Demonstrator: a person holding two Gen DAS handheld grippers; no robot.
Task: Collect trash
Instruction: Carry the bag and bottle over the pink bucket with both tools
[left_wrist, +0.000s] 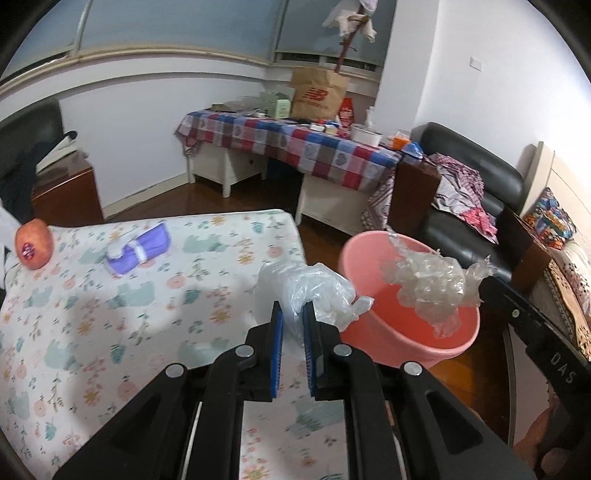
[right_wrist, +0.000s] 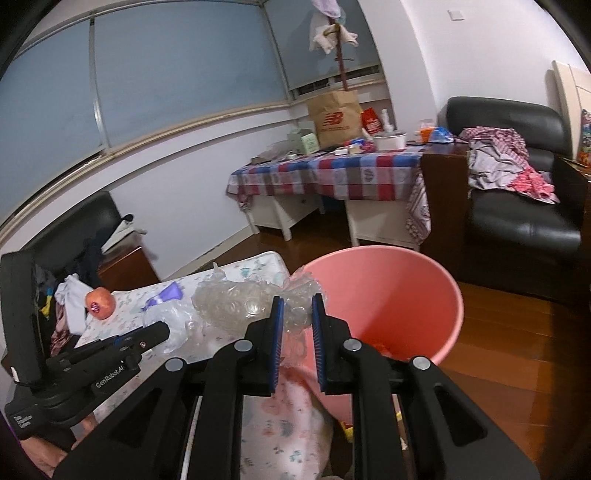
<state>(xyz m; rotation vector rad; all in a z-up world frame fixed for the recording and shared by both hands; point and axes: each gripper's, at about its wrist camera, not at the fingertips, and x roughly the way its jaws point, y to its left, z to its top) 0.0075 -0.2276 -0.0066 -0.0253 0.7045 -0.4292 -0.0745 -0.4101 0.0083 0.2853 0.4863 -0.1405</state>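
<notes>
The left gripper pinched a thin clear plastic bag beside the round pink plastic bin; the right gripper pinched crumpled clear bubble wrap over its rim; next, seemingly, release both inside.

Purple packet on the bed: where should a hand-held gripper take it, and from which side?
Grip the purple packet across its narrow width near the white band, coming from above. It lies flat and elongated on the bed, apart from the fruit, so its long sides look free.
</notes>
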